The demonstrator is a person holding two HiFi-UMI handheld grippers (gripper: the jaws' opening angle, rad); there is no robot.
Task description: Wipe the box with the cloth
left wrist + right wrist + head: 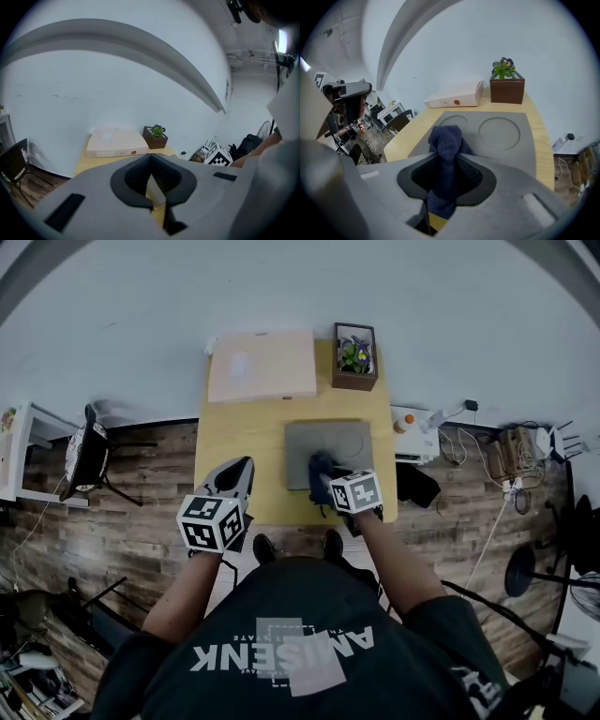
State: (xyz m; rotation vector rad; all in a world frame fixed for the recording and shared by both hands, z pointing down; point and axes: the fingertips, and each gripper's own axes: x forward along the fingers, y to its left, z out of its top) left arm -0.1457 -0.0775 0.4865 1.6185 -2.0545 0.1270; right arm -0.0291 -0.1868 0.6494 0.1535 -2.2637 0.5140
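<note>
My left gripper (238, 472) hangs at the near left edge of the table (234, 442), jaws pressed together on nothing. The pale box (262, 365) sits far left, unbraced. My right gripper (446, 158) pinches the blue cloth (317, 465) over the grey tray (345, 440), short of the box. My worry is that a hard wipe shoves the box, or the bunched cloth slips free.

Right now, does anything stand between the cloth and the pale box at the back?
Nothing visible does. The cloth, clamped in the right gripper's jaws, is over the grey tray. Beyond the tray only bare table leads to the pale box. The planter stands off to the right.
</note>
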